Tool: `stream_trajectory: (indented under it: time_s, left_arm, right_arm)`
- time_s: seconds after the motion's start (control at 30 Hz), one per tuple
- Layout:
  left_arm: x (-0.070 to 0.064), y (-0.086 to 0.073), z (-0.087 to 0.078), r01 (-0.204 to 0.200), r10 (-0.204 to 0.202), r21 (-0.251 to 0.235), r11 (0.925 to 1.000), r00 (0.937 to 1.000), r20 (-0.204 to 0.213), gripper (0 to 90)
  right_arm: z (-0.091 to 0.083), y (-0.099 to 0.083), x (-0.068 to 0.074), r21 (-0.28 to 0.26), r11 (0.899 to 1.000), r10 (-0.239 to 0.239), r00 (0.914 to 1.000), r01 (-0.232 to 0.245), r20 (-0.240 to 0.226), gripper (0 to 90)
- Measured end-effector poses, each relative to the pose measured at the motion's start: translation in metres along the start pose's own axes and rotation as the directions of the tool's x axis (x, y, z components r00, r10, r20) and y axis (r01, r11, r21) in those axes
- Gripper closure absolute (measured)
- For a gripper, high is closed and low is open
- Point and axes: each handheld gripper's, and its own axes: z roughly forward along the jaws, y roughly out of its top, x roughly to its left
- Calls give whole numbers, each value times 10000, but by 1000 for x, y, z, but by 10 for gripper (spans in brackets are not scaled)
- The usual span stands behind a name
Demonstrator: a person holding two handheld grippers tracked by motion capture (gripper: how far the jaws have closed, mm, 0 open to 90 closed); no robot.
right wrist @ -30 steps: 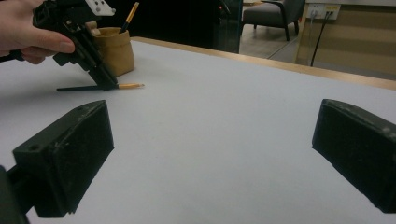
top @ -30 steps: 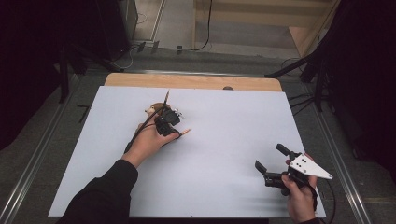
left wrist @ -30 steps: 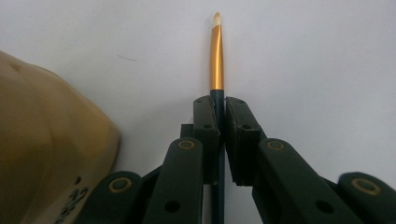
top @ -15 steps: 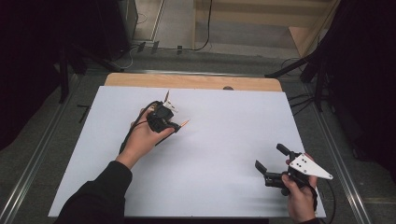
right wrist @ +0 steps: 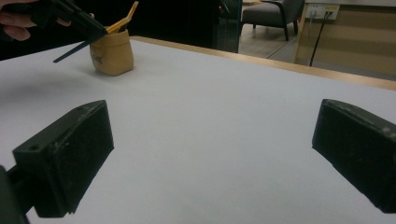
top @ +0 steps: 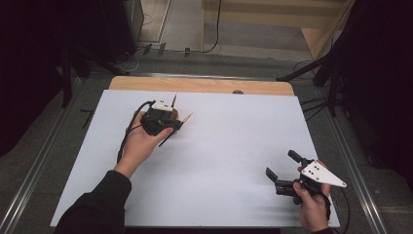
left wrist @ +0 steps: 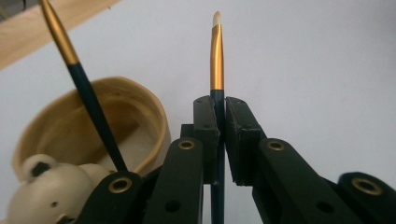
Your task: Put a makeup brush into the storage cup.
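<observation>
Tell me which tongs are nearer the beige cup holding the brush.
Left. The left tongs hover right at the beige cup, gripping a brush; the right tongs sit open, far across the table.

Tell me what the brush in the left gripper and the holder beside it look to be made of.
Brush: a dark teal handle, probably painted wood or plastic with a satin sheen, then a gold ferrule that looks like metal from its shine, and a pale bristle tip. Holder: matte, cream-tan, thick rounded rim with a moulded animal figure, so likely unglazed ceramic or resin. The left gripper is clamped on the handle.
</observation>
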Motion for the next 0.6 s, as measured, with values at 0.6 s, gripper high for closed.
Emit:
stream_trajectory:
  time_s: [0.6]
  left_arm:
    - [10,-6,-24,614,-681,-2534,9654,9975,-178,844]
  right_arm:
    - [0,0,0,4,10000,-5,10000,5,9,0]
